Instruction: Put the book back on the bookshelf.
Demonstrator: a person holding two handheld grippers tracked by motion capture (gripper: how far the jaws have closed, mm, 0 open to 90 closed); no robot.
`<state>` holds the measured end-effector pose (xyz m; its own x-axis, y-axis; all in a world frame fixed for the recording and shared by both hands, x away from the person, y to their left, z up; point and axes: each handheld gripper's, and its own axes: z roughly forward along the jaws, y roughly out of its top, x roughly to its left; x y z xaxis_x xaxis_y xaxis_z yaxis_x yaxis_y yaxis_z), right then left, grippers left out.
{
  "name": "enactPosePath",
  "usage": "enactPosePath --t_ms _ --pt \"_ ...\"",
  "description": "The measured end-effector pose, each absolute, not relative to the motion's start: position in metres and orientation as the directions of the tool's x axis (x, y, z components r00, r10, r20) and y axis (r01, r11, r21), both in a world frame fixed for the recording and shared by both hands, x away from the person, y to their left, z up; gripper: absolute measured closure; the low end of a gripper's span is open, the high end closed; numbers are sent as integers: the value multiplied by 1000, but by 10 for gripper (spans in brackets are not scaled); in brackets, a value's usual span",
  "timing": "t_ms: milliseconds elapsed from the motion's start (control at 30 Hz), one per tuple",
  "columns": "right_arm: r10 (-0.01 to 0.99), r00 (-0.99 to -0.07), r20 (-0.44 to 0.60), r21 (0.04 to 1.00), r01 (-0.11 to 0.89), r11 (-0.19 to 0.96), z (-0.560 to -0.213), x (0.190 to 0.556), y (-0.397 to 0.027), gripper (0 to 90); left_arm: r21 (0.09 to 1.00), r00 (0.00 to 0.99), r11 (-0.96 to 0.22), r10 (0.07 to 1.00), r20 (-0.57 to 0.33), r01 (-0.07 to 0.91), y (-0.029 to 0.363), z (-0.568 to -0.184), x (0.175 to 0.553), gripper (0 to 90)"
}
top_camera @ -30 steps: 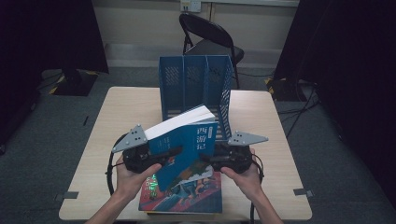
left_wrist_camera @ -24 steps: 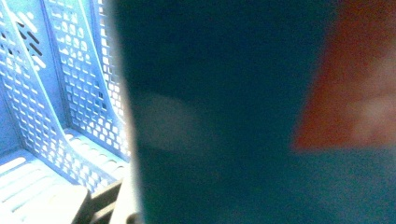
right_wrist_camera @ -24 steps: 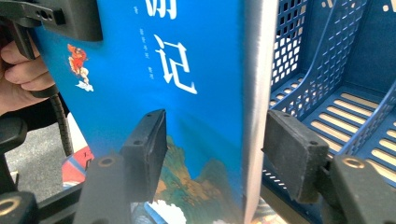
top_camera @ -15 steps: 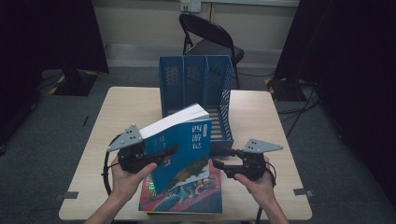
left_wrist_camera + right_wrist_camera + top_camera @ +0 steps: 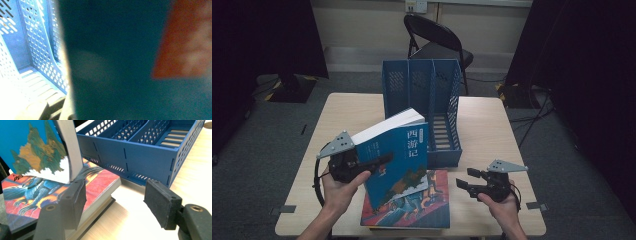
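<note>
I count two books here. One is the blue book [image 5: 399, 155], which my left gripper [image 5: 362, 164] holds raised and tilted at the lower centre of the high view, my jaws clamped on its left edge so that its cover fronts the camera and its lower corner hangs over the second one. That second one is the red book [image 5: 422, 207], lying flat on the tabletop [image 5: 492, 130] near the bottom edge of the frame; it seems to rest on something dark beneath it, though I cannot tell what. My right gripper [image 5: 469, 179] sits at the lower right of the high view, just beside the red book; its jaws have just been opening and now stand well apart with nothing between them. In the right gripper view my two black pads [image 5: 75, 202] frame bare wood, the red book's corner just behind the left one. There is one blue file rack [image 5: 427, 110] with three compartments, standing at the centre of the high view just behind the raised book. The tabletop is pale wood with rounded corners. Beyond it stands one black folding chair [image 5: 437, 42] at top centre, on grey carpet [image 5: 257, 130], with dark curtains [image 5: 262, 35] at the upper left and right.
</note>
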<state>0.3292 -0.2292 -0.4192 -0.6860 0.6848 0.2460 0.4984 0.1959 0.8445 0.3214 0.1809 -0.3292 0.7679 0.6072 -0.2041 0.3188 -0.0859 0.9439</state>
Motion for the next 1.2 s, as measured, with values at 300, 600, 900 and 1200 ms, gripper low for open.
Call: enactPosePath --t_ms 300,600,900,1200 --pt "674 -697 242 840 499 214 -421 331 -226 335 935 742 -91 637 -210 343 187 -320 320 615" --pt "674 -687 273 830 522 195 -425 337 -230 331 934 698 -37 675 -239 356 200 -308 321 617" --pt "676 -684 273 829 524 195 -427 338 -230 330 934 661 18 701 -266 357 213 -295 329 617" --pt "672 -689 272 823 528 208 -428 339 -228 331 934 621 47 735 -272 354 219 -277 352 618"
